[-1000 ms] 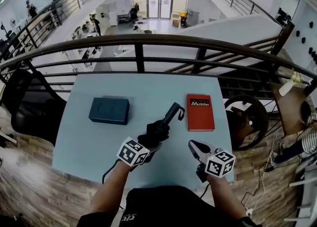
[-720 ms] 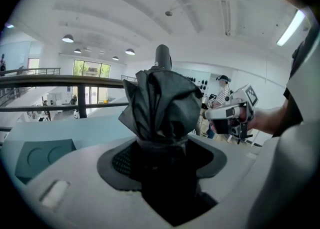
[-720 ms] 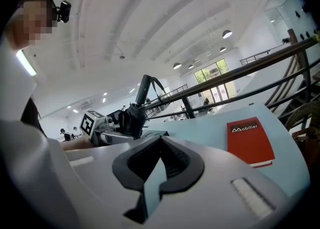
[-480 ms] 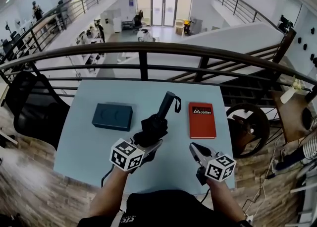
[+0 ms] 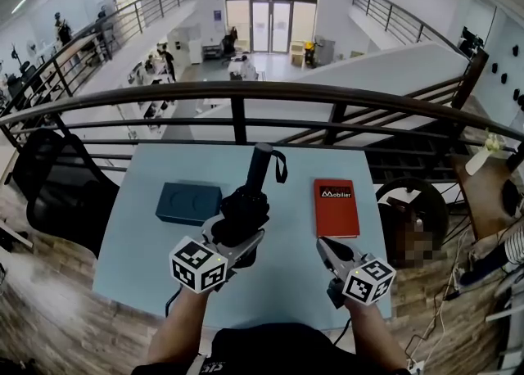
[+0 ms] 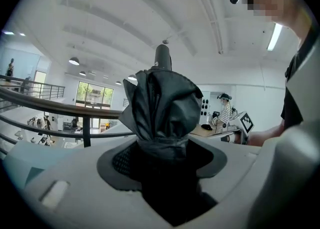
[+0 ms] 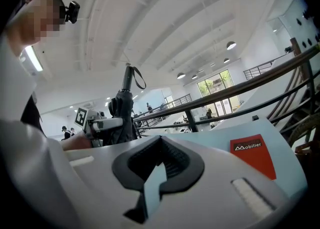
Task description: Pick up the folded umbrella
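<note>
Over the pale blue table [image 5: 278,287], head view first: the black folded fabric umbrella [image 5: 244,208] has come clear off the top. A second ago it was angled low over the middle, and now it's tipped up with the handle end pointing far, toward the dark metal railing [image 5: 237,107]. So the pick-up looks basically done. The left gripper [image 5: 238,237] has its jaws clamped round the bunched canopy end. The right gripper [image 5: 327,247] hovers near-right, just short of the red rectangular notebook [image 5: 336,208]. A dark blue box [image 5: 189,203] sits at the left.

Left gripper view: the umbrella [image 6: 162,103] fills the gap, fabric squeezed on both sides, jaws standing fairly wide since the bundle's fat.

Right gripper view: jaws a little apart with nothing between them, only tabletop showing through. The umbrella [image 7: 122,110] stands off to the left.
</note>
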